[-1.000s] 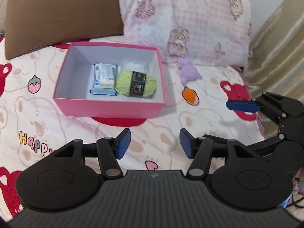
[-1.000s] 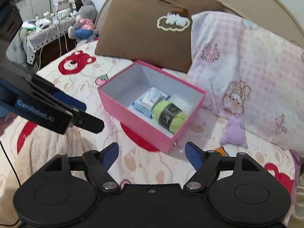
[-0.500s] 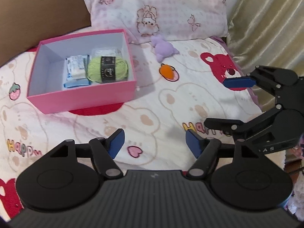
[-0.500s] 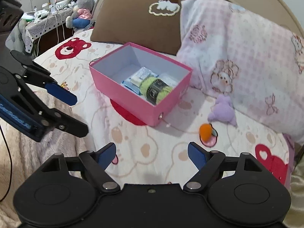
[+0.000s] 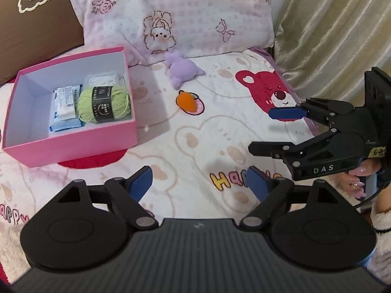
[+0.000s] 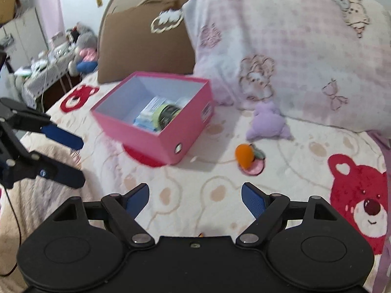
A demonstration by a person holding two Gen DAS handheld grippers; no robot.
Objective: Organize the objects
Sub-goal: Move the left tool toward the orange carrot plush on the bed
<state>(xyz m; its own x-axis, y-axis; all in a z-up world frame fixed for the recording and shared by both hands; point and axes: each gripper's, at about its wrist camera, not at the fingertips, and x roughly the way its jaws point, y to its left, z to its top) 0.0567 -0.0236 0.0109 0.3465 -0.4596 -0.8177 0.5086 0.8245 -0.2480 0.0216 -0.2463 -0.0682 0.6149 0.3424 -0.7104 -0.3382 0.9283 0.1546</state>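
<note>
On the bear-print bedspread [image 5: 195,146] a pink box [image 5: 73,146] sits at left, holding green yarn [image 5: 103,103] and a blue packet [image 5: 64,107]. Right of it lie an orange toy [image 5: 187,101] and purple plush [image 5: 182,70] — loose. Left gripper [image 5: 199,183] has just been opening, nothing between; right gripper [image 6: 195,196] is spread — empty.

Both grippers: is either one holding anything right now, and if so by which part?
Nothing is held. The left gripper, whose jaws have just been opening, and the right gripper are both open and empty above the bedspread.
</note>
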